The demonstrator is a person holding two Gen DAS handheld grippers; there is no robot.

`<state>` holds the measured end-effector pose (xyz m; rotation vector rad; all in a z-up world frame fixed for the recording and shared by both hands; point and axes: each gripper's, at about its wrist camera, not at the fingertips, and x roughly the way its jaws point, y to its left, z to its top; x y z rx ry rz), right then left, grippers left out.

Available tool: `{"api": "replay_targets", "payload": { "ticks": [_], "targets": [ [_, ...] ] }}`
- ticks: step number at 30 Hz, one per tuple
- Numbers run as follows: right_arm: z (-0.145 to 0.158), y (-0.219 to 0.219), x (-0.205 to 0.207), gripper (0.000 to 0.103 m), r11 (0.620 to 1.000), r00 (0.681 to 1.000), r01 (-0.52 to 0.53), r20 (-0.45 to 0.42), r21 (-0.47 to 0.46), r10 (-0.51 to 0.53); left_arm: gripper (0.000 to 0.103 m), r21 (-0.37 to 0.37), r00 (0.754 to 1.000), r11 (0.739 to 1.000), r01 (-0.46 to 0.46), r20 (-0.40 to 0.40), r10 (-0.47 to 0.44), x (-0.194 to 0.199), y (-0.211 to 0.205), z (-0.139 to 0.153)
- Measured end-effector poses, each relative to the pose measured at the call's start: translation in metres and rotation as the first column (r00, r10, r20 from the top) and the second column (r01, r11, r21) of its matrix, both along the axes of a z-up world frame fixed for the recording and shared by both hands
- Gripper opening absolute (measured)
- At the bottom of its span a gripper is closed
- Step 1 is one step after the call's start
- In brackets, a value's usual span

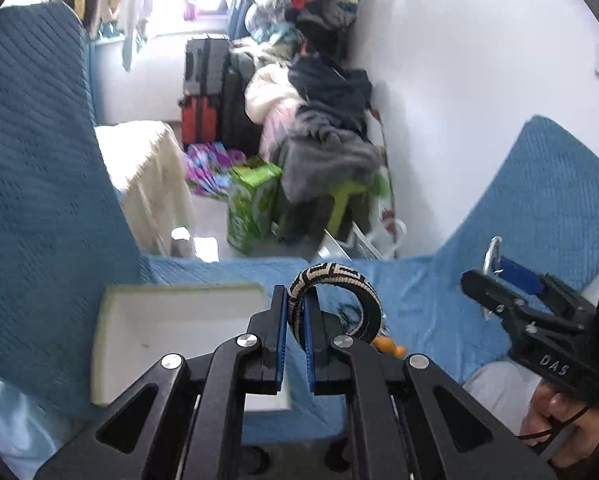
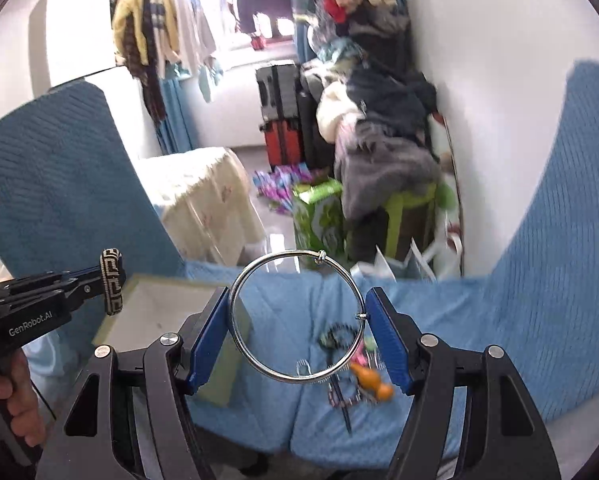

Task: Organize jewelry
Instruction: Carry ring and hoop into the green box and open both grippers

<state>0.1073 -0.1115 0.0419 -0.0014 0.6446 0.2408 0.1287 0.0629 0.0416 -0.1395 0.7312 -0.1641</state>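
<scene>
Both grippers are loaded up: left gripper [image 1: 295, 340] is clenched tight on a black-and-cream woven bangle [image 1: 339, 300], right gripper [image 2: 299, 336] clamps a thin silver hoop bangle [image 2: 297, 316] across its width. White open box [image 1: 171, 320] sits on the blue cover [image 1: 419, 304], left of the leftover jewelry pile [image 2: 351, 364].

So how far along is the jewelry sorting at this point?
Nothing looks stored yet: the white box shows empty. In hand: the left gripper is shut on a woven bangle, and the right gripper clamps a silver hoop bangle. Left: small jewelry pieces lying on the blue cover.
</scene>
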Motion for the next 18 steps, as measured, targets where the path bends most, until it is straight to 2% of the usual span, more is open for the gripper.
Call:
{"api": "replay_targets", "payload": {
  "ticks": [4, 7, 13, 18],
  "targets": [
    [0.011, 0.023, 0.009, 0.066, 0.999, 0.999, -0.039, 0.025, 0.015, 0.038, 0.006, 0.012, 0.999, 0.999, -0.037, 0.031, 0.037, 0.001, 0.027, 0.014],
    [0.006, 0.046, 0.017, 0.066, 0.997, 0.997, -0.08, 0.014, 0.003, 0.08, 0.006, 0.025, 0.998, 0.997, -0.067, 0.016, 0.067, 0.003, 0.051, 0.008],
    [-0.033, 0.092, 0.036, 0.066, 0.989, 0.986, -0.146, -0.081, -0.007, 0.145, 0.006, 0.003, 0.992, 0.994, -0.113, -0.062, 0.113, 0.011, 0.102, -0.035],
    [-0.077, 0.127, 0.052, 0.066, 0.979, 0.968, -0.197, -0.171, -0.048, 0.186, 0.006, -0.005, 0.983, 0.992, -0.124, -0.137, 0.122, 0.023, 0.123, -0.081]
  ]
}}
